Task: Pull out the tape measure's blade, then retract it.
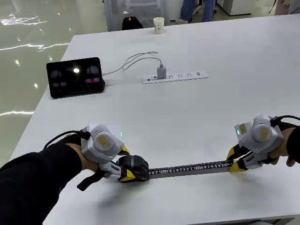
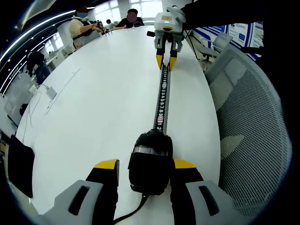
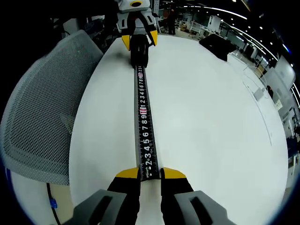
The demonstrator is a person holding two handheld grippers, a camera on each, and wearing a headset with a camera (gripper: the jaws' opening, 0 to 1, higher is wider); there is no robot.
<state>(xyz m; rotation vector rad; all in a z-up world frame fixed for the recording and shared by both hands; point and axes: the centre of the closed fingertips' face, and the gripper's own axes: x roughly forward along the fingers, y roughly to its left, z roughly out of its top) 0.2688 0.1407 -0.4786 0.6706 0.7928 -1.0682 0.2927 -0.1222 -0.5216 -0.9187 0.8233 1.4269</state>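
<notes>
black tape measure (image 1: 133, 168), dark blade (image 1: 190, 168) (white numerals, some red), white table (image 1: 187, 117).

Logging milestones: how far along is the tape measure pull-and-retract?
Done: the blade is pulled out, running low over the table from the case to the right tongs. In hand: left tongs shut on the case, right tongs shut on the blade's end. Left: the whole retraction; none of it looks started.
</notes>
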